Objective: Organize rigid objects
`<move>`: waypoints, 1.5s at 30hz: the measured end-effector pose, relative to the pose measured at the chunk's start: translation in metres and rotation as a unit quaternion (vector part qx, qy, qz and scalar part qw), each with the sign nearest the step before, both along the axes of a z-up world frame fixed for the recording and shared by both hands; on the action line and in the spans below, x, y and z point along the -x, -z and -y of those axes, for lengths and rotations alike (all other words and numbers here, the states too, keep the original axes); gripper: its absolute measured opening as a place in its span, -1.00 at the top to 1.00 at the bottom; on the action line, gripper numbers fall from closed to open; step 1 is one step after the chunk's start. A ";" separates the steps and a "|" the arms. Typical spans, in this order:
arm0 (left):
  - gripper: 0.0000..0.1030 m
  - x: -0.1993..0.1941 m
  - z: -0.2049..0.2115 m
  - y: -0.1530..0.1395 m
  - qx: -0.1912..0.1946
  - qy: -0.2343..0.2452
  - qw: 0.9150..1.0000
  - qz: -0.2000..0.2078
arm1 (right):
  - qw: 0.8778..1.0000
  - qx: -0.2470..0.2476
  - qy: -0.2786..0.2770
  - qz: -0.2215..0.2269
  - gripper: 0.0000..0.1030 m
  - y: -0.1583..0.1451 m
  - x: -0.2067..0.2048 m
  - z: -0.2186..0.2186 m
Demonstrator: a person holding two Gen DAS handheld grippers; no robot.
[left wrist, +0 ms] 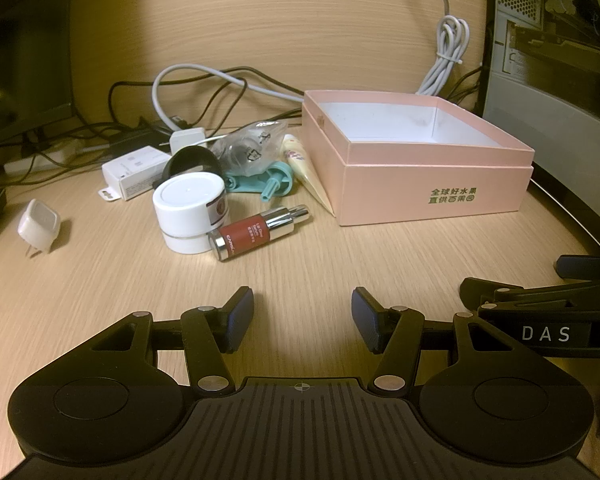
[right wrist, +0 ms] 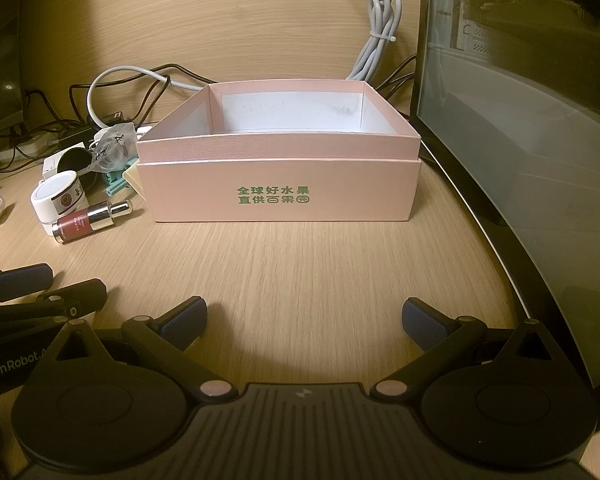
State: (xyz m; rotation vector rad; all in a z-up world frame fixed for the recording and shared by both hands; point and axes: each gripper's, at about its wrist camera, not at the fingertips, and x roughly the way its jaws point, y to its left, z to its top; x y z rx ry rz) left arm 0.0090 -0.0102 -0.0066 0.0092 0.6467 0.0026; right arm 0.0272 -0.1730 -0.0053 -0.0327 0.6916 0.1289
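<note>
While both grippers hover apart and empty, left gripper point(left wrist: 302, 312), right gripper point(right wrist: 304, 320), pink box point(right wrist: 280, 196) open, red bottle point(left wrist: 256, 234) beside white jar point(left wrist: 190, 212).

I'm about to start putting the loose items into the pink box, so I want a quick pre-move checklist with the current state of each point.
1. Pink box open, inside bare as far as visible: ok.
2. Left claw open, nothing between its fingers: ok.
3. Right claw open, nothing held: ok.
4. Red bottle lies on its side at the front of the pile, top side free, touching the white jar: ok, though the jar may shift.
5. Bare desk between both claws and the box: ok.
6. Cream tube leans against the box wall beside the crinkled plastic bag: not ok for a clean grasp.
</note>
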 end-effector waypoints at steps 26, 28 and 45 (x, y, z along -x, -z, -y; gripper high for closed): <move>-0.04 -0.043 -0.222 -0.060 0.114 -0.205 0.972 0.016 | 0.997 0.015 -0.043 -0.069 -0.97 -0.008 -0.012 -0.001; -0.04 -0.053 -0.219 -0.052 0.096 -0.175 0.980 0.002 | 0.995 0.018 -0.057 -0.077 -0.76 -0.015 -0.009 -0.007; 0.46 -0.045 -0.218 -0.025 0.107 -0.111 0.987 -0.037 | 0.970 0.050 -0.235 0.032 -0.74 -0.036 -0.054 -0.199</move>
